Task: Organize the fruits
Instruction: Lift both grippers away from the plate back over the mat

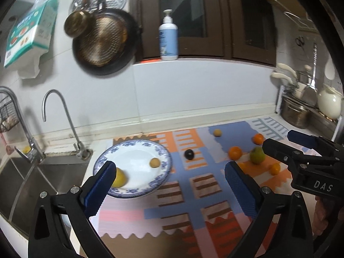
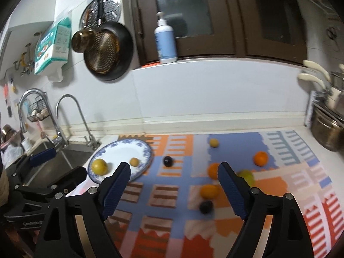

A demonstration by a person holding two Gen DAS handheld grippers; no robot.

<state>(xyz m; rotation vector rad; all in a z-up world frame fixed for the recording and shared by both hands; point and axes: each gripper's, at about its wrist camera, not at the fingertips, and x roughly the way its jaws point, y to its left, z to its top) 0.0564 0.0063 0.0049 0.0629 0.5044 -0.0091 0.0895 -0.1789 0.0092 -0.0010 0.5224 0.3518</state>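
Observation:
A blue-patterned white plate [image 1: 137, 150] [image 2: 120, 152] lies at the mat's left end and holds a yellow fruit [image 2: 99, 166] and a small tan fruit [image 1: 154, 162] [image 2: 134, 162]. On the mat lie a dark plum [image 1: 189, 154] [image 2: 168, 161], another tan fruit [image 1: 217, 132] [image 2: 214, 143], several oranges [image 1: 235, 152] [image 2: 260, 158], a green apple [image 1: 257, 155] [image 2: 247, 176] and a second dark plum [image 2: 206, 206]. My left gripper [image 1: 169, 180] is open and empty above the plate's right edge. My right gripper [image 2: 174, 182] is open and empty above the mat's middle.
A steel sink [image 1: 28, 185] with two taps [image 1: 53, 111] lies left of the plate. Pans [image 1: 103, 40] hang on the wall and a pump bottle [image 1: 168, 36] stands on the sill. Pots and a white kettle [image 1: 329, 103] stand at the right end.

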